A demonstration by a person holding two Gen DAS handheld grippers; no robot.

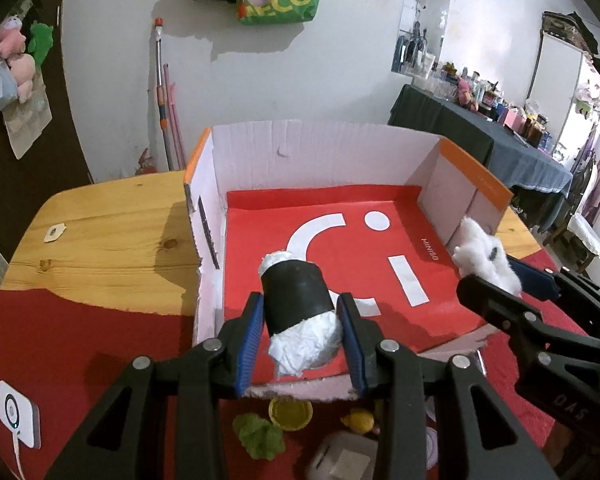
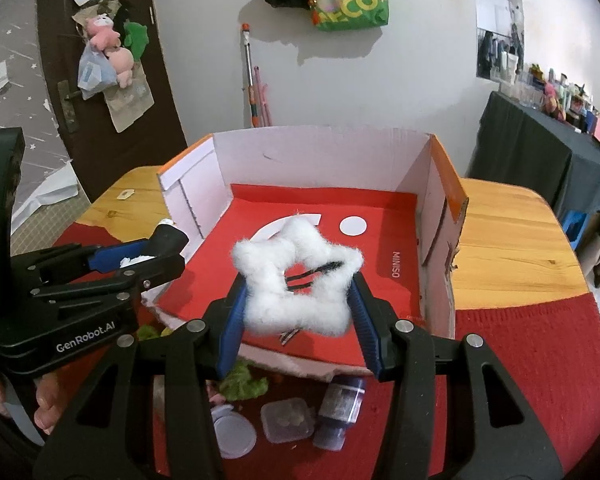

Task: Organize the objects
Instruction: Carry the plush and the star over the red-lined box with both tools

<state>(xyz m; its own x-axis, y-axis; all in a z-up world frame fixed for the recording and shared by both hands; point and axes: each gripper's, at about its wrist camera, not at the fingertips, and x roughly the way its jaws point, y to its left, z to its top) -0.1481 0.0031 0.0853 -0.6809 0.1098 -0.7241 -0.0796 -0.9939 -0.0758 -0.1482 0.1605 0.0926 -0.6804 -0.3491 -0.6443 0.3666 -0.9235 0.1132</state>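
The left hand-held gripper (image 1: 300, 320) squeezes a black roll (image 1: 298, 300) and the right hand-held gripper (image 2: 298, 300) squeezes a fluffy star (image 2: 296, 276), both just above the box (image 1: 320, 152) ahead.

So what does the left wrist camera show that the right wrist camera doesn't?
Only the left wrist view shows the white charger pad, the yellow lid and the full black roll stuffed with white paper held in the left gripper. Only the right wrist view shows the clear square container, the dark bottle and the brown door. Both show the open box and the fluffy white star in the right gripper.
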